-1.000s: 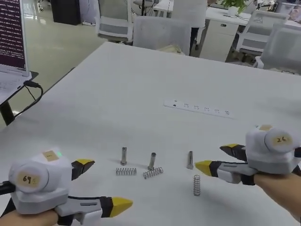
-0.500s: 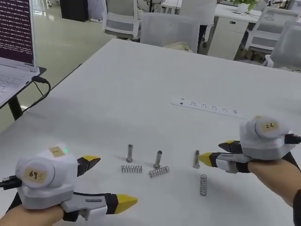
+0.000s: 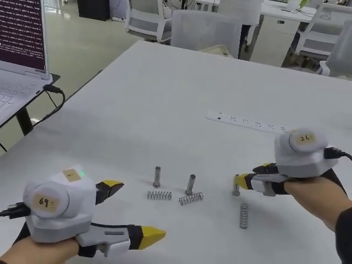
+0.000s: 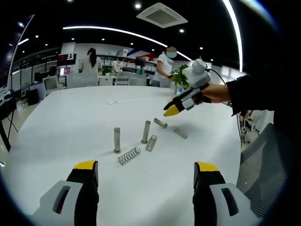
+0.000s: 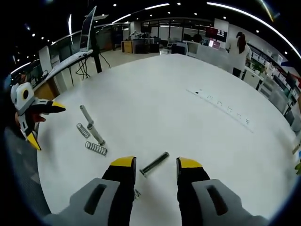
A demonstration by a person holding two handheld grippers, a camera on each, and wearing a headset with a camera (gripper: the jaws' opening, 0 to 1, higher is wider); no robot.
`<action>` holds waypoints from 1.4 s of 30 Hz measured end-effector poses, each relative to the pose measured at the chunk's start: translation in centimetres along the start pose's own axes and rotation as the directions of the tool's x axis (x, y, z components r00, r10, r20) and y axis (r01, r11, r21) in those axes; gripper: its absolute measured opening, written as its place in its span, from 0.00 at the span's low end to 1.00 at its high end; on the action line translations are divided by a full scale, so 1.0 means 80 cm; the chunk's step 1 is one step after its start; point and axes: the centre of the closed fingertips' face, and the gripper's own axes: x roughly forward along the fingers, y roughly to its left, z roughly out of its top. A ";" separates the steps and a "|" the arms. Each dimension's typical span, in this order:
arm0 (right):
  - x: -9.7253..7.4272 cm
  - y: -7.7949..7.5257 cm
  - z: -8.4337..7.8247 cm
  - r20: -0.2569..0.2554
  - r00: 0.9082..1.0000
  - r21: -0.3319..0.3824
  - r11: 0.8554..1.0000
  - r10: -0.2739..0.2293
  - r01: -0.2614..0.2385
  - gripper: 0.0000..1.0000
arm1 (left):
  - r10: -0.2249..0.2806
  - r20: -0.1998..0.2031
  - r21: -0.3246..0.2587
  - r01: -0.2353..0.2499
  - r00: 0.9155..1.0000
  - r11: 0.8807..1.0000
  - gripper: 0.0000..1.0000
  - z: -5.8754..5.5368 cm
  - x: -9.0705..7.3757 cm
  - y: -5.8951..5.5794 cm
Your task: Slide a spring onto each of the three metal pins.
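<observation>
We see right gripper unclenched, right-hand pin between its jaws | left gripper spread wide, holding nothing | springs flat on table beside the pins

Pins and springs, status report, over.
Left gripper open, empty. Right gripper open, jaws astride the right-hand pin. All three springs lying loose on the table, none on a pin. Nothing blocking.

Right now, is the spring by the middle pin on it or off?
Off. The spring lies flat on the table beside the middle pin, which stands bare.
</observation>
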 end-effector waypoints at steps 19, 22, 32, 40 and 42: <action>0.040 -0.012 -0.012 -0.124 0.992 0.049 0.998 -0.028 0.034 0.20 | -0.015 0.011 -0.003 0.015 1.000 1.000 0.79 0.002 0.000 -0.003; 0.043 -0.012 -0.012 -0.137 0.990 0.058 0.998 -0.031 0.039 0.18 | -0.017 0.010 -0.002 0.017 1.000 1.000 0.79 0.002 0.001 -0.003; 0.048 -0.013 -0.017 -0.190 0.981 0.080 0.995 -0.048 0.064 0.15 | -0.023 0.012 -0.007 0.023 1.000 1.000 0.77 0.003 0.002 -0.004; 0.051 -0.006 -0.020 -0.221 0.974 0.076 0.995 -0.050 0.068 0.14 | -0.024 0.011 -0.007 0.024 1.000 1.000 0.77 0.002 0.002 -0.004; 0.052 -0.008 -0.019 -0.226 0.972 0.067 0.995 -0.058 0.074 0.14 | -0.024 0.010 -0.006 0.024 1.000 1.000 0.77 0.002 0.002 -0.004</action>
